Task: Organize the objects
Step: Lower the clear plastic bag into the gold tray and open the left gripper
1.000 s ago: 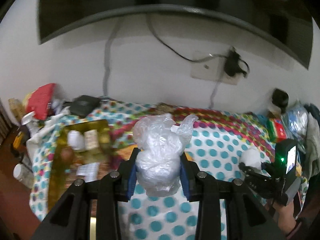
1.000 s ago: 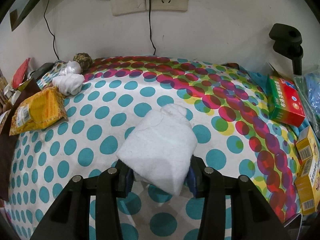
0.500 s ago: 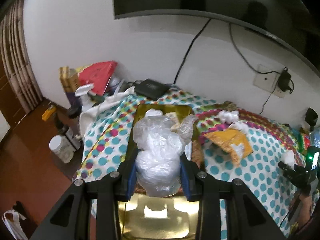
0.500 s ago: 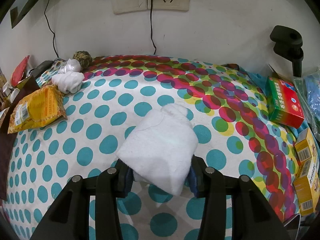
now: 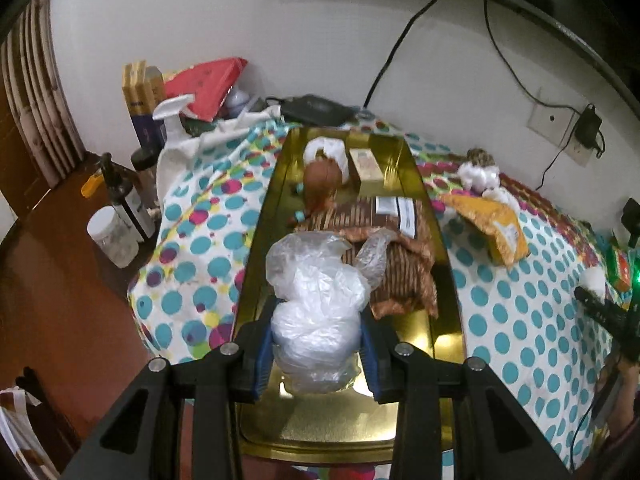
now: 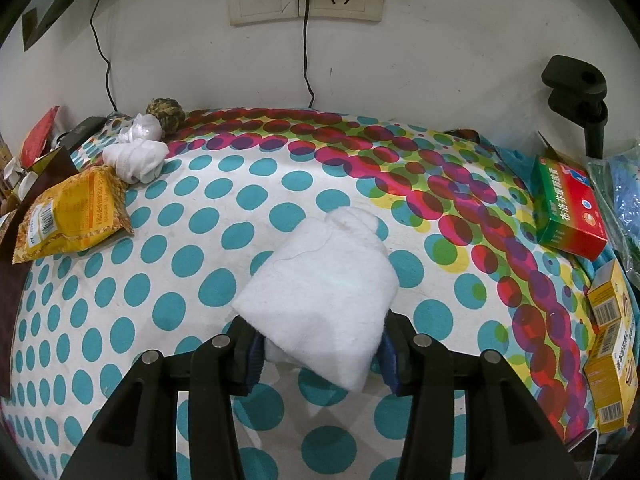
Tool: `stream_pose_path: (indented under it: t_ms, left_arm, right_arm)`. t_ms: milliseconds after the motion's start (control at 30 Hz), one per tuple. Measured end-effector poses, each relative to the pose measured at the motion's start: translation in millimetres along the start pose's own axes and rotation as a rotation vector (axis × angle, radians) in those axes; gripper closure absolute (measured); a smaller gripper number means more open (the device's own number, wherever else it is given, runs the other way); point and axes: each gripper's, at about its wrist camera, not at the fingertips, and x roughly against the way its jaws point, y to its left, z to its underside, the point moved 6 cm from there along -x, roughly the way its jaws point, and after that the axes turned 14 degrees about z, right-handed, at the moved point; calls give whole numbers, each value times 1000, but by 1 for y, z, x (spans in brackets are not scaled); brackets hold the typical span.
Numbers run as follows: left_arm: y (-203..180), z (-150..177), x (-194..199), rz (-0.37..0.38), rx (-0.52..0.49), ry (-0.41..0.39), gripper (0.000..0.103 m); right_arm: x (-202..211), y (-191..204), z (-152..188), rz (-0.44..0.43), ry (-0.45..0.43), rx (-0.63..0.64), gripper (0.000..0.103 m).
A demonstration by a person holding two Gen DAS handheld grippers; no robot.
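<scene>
The left gripper (image 5: 316, 344) has its blue-padded fingers (image 5: 262, 354) pinching a crumpled clear plastic bag (image 5: 316, 312), which bulges up and forward between them. The bag hangs over the near, bare end of a long gold tray (image 5: 332, 432); whether it touches the tray floor cannot be told. Farther along the tray lie a brown striped packet (image 5: 392, 256), a small box (image 5: 366, 164) and a round brown thing.

This looks like the placing step: the bag is carried to the tray and waits to be set down. The next move calls for lowering it onto the bare gold patch, short of the striped packet, then spreading the fingers.

The right gripper (image 6: 320, 348) pinches a folded white cloth (image 6: 320, 284) just above the dotted worktop (image 6: 208, 184), level and pointing toward the wall. A yellow snack bag (image 6: 68, 216) lies well to its left and a green and red box (image 6: 570, 210) to its right. The left gripper tilts downward along the tray.
</scene>
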Motion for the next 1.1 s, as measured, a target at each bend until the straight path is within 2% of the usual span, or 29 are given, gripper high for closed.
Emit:
stream_pose_path:
  t_ms: [367,600,867,1100]
  left_arm:
    - [1,16,-23,-1,8,53,66]
    - [7,19,-27,-9,40,67,64]
    - [4,24,-27,-26,32,93,62]
    - [4,29,-24,-41,29,89,52]
  right_arm:
    - [0,-2,-2,4,1,2,58]
    - [1,-2,-3,3,1,2,58]
    - [0,-2,-3,3,1,3,58]
    - [0,-2,-3,3,1,3,58]
